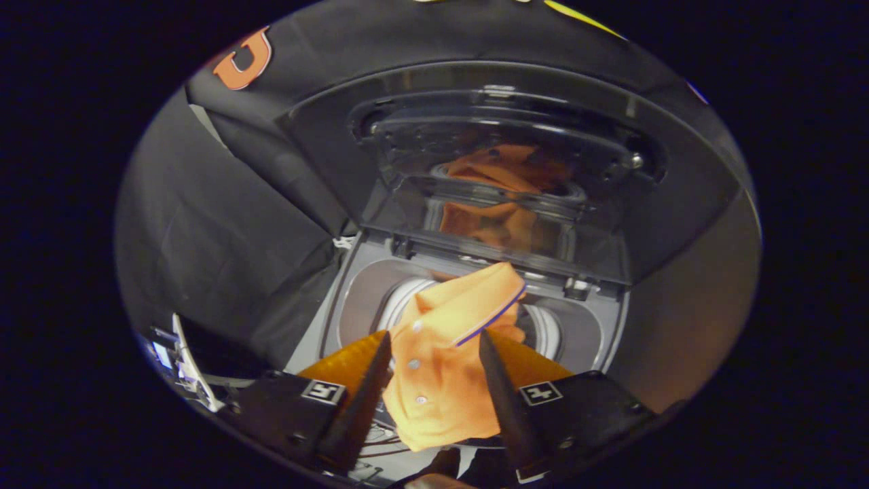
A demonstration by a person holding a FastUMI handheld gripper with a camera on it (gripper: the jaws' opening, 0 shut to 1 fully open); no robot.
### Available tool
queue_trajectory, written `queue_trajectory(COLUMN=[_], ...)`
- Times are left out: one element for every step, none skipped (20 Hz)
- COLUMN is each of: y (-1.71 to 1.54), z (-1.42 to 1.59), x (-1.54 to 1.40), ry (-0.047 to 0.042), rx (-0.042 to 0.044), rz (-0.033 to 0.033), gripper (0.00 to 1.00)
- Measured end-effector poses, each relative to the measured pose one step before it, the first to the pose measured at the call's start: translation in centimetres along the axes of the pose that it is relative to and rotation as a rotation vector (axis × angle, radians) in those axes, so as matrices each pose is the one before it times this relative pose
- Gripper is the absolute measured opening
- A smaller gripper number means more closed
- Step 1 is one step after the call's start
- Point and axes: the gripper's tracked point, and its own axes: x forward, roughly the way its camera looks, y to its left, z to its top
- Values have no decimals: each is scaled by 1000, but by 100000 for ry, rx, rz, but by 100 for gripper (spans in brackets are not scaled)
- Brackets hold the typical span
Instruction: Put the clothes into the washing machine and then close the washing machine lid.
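Orange polo shirt (441,360) hangs between the fingers of the claw (434,353), which seems to pinch it, over the open drum (543,329) of the washing machine (353,285). The lid (475,156) stands raised; dropping the shirt and closing the lid remain.

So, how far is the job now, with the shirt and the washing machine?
Done: the washing machine lid stands open, and it mirrors orange cloth. In hand: the orange shirt hangs between the fingers of the tongs, over the drum opening; whether both fingers press on it I cannot tell. Left: lower the shirt fully into the drum, let go, then close the lid.
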Motion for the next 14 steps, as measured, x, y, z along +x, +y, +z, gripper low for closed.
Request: queue_trajectory(y=[-84,-100,3,16,0,-44,-110,-67,-55,-37,-60,-87,-77,-61], z=[364,98,-90,22,-140,-44,-33,-154,14,34,41,110,146,146], x=[-178,-135,-163,-65,-21,-37,192,24,-15,-39,-141,-124,-357,-223], ry=[-1191,1,37,-512,110,-106,-136,46,-529,-336,-258,-748,-925,-943], rx=[-314,-196,-16,406,313,648,493,366,188,-276,-379,-309,-480,-513], rz=[-791,-501,-48,-58,-19,-16,-213,-64,-163,-246,-499,-513,-586,-625], gripper=[83,81,81,81,81,81,81,81,81,81,81,81,81,81])
